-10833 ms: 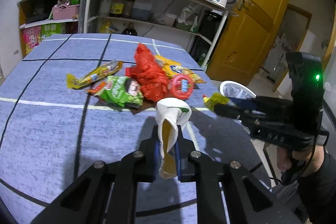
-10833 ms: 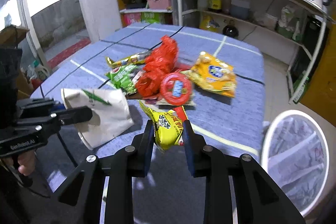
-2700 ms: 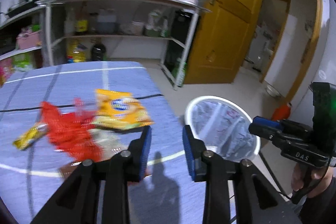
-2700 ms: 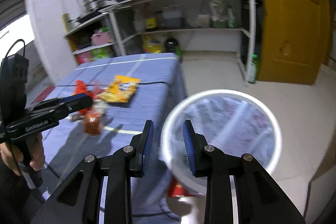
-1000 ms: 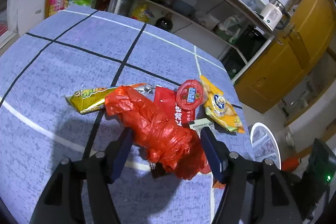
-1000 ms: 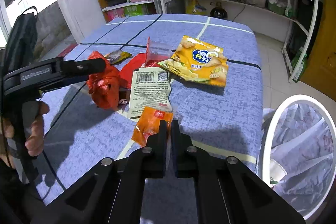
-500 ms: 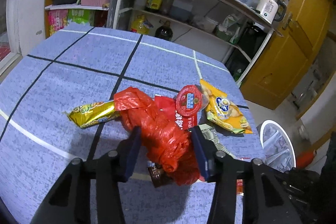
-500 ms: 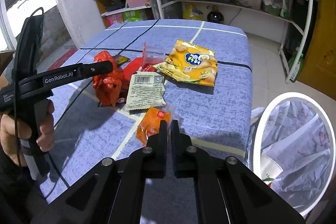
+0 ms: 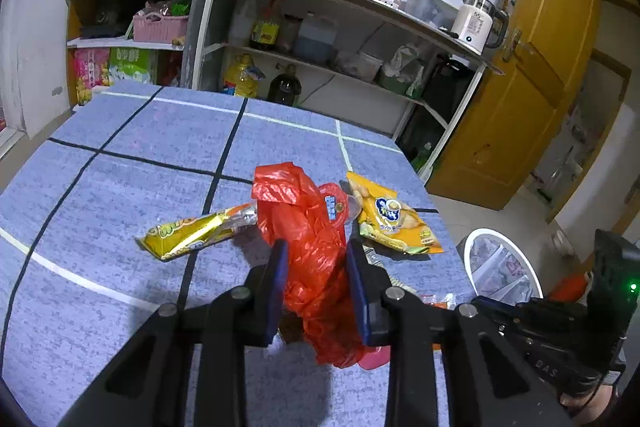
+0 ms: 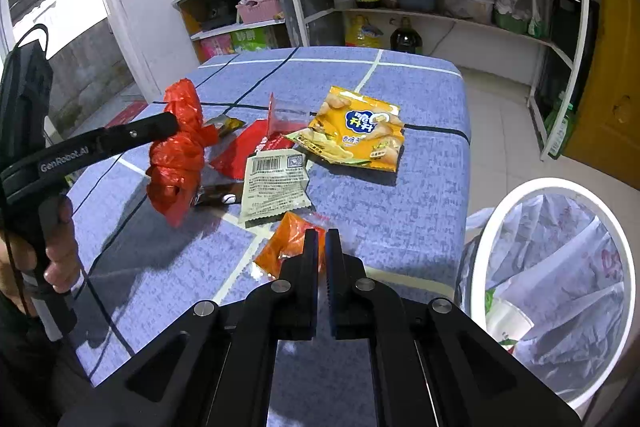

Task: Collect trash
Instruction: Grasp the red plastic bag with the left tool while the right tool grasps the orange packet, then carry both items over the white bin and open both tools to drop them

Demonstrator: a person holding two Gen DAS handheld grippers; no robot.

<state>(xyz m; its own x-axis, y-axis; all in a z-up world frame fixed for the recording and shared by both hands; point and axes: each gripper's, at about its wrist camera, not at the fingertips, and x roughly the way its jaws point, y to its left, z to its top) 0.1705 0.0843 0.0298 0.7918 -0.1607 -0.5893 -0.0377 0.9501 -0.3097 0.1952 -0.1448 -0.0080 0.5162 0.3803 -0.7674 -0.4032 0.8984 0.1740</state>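
Right wrist view: blue grid-lined table [image 10: 420,99] before kitchen shelving [image 10: 440,15]; left claw [image 10: 176,125] has just closed onto red plastic bag [image 10: 176,163]; right claw [image 10: 322,247] closed, pinching orange sachet [image 10: 288,247].

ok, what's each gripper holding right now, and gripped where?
The left gripper has just closed on the red plastic bag, pinching its crumpled middle. The right gripper is shut on the near edge of the orange sachet.

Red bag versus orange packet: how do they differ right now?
The red bag is large, crumpled and lifted off the table; the orange packet is small, flat and low on the cloth. The bag sits between the left gripper pads, which have just been closing; the packet is pinched by the shut right gripper. Both are gripped trash.
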